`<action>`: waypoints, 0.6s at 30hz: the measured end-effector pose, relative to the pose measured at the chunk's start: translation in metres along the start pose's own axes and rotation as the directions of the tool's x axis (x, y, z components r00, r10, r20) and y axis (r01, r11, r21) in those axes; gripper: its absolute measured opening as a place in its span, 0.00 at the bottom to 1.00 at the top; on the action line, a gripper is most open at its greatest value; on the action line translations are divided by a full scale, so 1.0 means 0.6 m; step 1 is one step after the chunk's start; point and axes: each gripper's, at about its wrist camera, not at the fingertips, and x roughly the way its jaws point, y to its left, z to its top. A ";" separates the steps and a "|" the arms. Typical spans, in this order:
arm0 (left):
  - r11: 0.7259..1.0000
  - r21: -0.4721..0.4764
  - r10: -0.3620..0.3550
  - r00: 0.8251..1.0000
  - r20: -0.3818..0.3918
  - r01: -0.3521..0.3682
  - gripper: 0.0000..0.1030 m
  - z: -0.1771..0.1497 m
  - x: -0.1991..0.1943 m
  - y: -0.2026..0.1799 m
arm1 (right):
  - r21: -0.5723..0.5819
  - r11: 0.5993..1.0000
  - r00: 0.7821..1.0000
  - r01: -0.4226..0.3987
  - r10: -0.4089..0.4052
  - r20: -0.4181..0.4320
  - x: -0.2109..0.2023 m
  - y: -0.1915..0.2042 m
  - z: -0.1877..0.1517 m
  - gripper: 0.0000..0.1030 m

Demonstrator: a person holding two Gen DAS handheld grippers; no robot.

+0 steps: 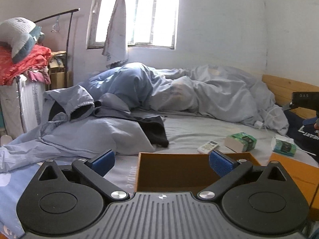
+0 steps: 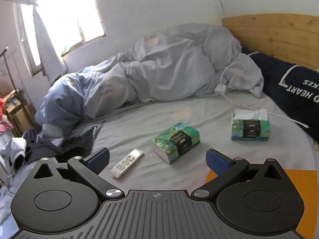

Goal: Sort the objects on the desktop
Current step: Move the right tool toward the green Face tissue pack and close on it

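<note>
On the grey bed sheet lie a white remote control (image 2: pixel 127 163), a green tissue pack (image 2: pixel 176 141) on its side, and a second green tissue pack (image 2: pixel 250 125) standing with a tissue sticking out. My right gripper (image 2: pixel 157 160) hangs open just in front of the remote and the first pack, nothing between its blue pads. My left gripper (image 1: pixel 161 164) is open above an orange cardboard box (image 1: pixel 171 171) whose inside looks bare. The left wrist view also shows the remote (image 1: pixel 208 146), the first pack (image 1: pixel 240 141) and the second pack (image 1: pixel 284 145) beyond the box.
A crumpled grey-blue duvet (image 2: pixel 159 69) fills the back of the bed. A white charger with its cable (image 2: pixel 220 88) lies by a dark blue pillow (image 2: pixel 295 91) under the wooden headboard (image 2: pixel 279 33). Dark clothes (image 1: pixel 153 131) lie left of the remote. An orange lid (image 2: pixel 299 191) is at the right.
</note>
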 end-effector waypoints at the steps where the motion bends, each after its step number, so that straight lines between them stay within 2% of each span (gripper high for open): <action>1: 1.000 -0.003 0.012 1.000 0.002 -0.012 1.00 0.000 0.001 0.002 | 0.005 1.000 1.000 0.002 -0.002 -0.004 0.008 0.002 0.004 1.00; 4: 0.998 -0.022 0.052 0.999 0.005 -0.052 1.00 -0.001 0.000 0.010 | 0.009 1.000 1.000 0.004 -0.004 -0.016 0.040 0.008 0.009 1.00; 10: 0.995 -0.067 0.071 0.997 -0.014 -0.072 1.00 0.002 0.006 0.027 | 0.057 0.998 0.998 0.017 -0.014 -0.059 0.117 0.009 0.014 1.00; 18: 0.989 -0.123 0.076 0.996 -0.046 -0.081 1.00 0.005 0.008 0.035 | 0.193 0.981 0.991 0.025 0.001 -0.136 0.217 -0.011 0.030 1.00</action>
